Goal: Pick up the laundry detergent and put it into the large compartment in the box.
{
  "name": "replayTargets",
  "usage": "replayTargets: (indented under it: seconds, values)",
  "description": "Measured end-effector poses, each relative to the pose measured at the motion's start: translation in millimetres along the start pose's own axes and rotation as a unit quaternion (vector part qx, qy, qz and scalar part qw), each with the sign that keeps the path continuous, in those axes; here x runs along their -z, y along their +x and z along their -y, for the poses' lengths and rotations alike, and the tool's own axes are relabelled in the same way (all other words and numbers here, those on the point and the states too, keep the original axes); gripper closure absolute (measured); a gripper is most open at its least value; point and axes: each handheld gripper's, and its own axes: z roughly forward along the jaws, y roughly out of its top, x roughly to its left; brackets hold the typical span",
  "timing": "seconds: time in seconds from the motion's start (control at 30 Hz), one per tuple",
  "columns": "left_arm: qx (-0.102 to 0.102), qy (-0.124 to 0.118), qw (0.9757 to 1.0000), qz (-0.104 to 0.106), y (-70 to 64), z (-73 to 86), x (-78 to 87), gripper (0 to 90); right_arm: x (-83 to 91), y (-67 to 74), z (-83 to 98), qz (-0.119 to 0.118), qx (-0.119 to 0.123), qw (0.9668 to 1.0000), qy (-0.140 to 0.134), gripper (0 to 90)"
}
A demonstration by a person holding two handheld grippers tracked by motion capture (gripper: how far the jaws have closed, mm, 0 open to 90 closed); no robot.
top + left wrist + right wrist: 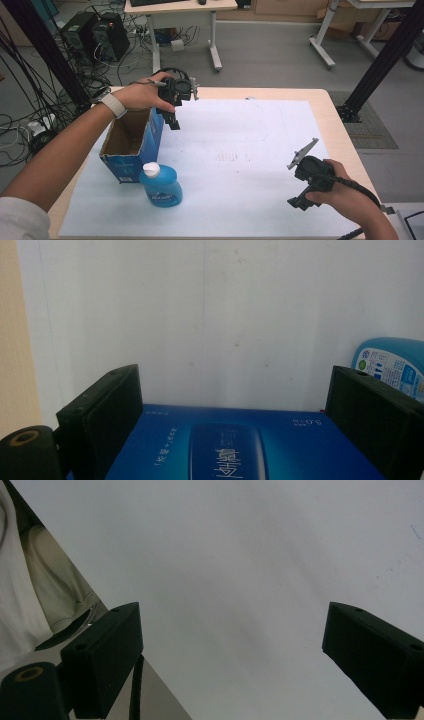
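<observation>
My left gripper (172, 117) hangs over the far end of the box (131, 145), jaws pointing down and spread wide; in the left gripper view nothing lies between them, and the blue side of the box (240, 445) shows just below and between the jaws; released, holding nothing, and I cannot tell whether a jaw tip touches the cardboard. I judge that it is held this way in order to come down on the box wall or to steady the box, since the opening faces up and the gripper sits at the rim.

My right gripper (300, 200) is held low at the near right, well apart from the box; its jaws are also fully spread in the right gripper view, with the bare white sheet (240, 555) beneath them; released, empty, apparently parked clear of the work.

The box stands upright on the sheet (250, 150) at the left edge of the table (340, 130), open at the top, its inside appearing empty as far as the high view reaches. The bottle (160, 185) stands upright just beside the near corner of the box, white cap up; its label (387, 367) also shows at the right edge of the left gripper view. I judge this placement convenient for loading the bottle into the box; that step is not yet done.
</observation>
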Motion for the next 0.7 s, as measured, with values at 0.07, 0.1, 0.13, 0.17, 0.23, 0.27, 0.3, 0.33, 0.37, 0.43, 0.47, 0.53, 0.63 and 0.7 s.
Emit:
replayTargets:
  seconds: [0.07,0.1,0.13,0.17,0.23,0.27,0.3,0.33,0.37,0.43,0.47,0.53,0.63,0.7]
  values:
    - [0.001,0.001,1.0000,0.000,0.0,-0.3,1.0,8.6,0.8,1.1,1.1,0.000,-0.001,1.0000,-0.002,9.3]
    - [-0.001,0.002,1.0000,0.001,0.5,-0.7,2.0,8.6,1.1,1.3,1.8,0.000,-0.002,1.0000,-0.004,9.3]
    - [0.000,-0.001,1.0000,0.000,0.2,0.2,2.8,8.6,1.1,1.3,2.6,0.000,-0.001,1.0000,-0.004,9.3]
    - [0.001,0.000,1.0000,0.000,-0.1,0.2,4.3,8.6,1.0,1.4,3.2,0.000,-0.002,1.0000,-0.004,9.3]
    - [0.000,-0.002,1.0000,-0.001,-0.3,1.1,6.2,8.6,0.8,0.9,4.8,0.000,-0.003,1.0000,-0.004,9.3]
    - [0.002,-0.001,1.0000,-0.001,-0.4,1.4,7.0,8.8,0.8,0.6,5.3,0.000,-0.004,1.0000,-0.004,9.3]
    - [0.001,-0.001,1.0000,-0.002,-0.8,1.4,7.6,9.0,0.8,0.1,5.8,0.001,-0.004,1.0000,-0.004,9.3]
    - [0.002,0.000,1.0000,-0.003,-1.7,1.5,8.5,9.0,1.1,-0.4,6.0,0.001,-0.006,1.0000,-0.004,9.3]
    - [0.002,0.001,1.0000,-0.002,-2.2,1.6,9.5,9.0,1.6,-0.7,6.0,0.002,-0.006,1.0000,-0.004,9.3]
    - [0.007,0.000,1.0000,-0.001,-3.1,2.3,11.9,9.1,2.5,-0.8,4.9,0.003,-0.006,1.0000,-0.004,9.3]
    - [0.008,-0.001,1.0000,-0.001,-3.4,2.6,12.8,9.1,2.8,-0.9,4.3,0.004,-0.005,1.0000,-0.004,9.3]
    - [0.010,0.000,0.9999,-0.003,-4.4,2.8,14.3,9.1,3.8,-0.4,3.1,0.005,-0.004,1.0000,-0.003,9.3]
    - [0.012,-0.001,0.9999,-0.004,-5.9,3.1,17.4,9.2,5.1,0.9,2.0,0.005,-0.003,1.0000,-0.004,9.3]
    - [0.015,-0.007,0.9999,-0.003,-6.9,5.5,19.4,9.2,4.8,0.8,1.3,0.003,-0.004,1.0000,-0.002,9.3]
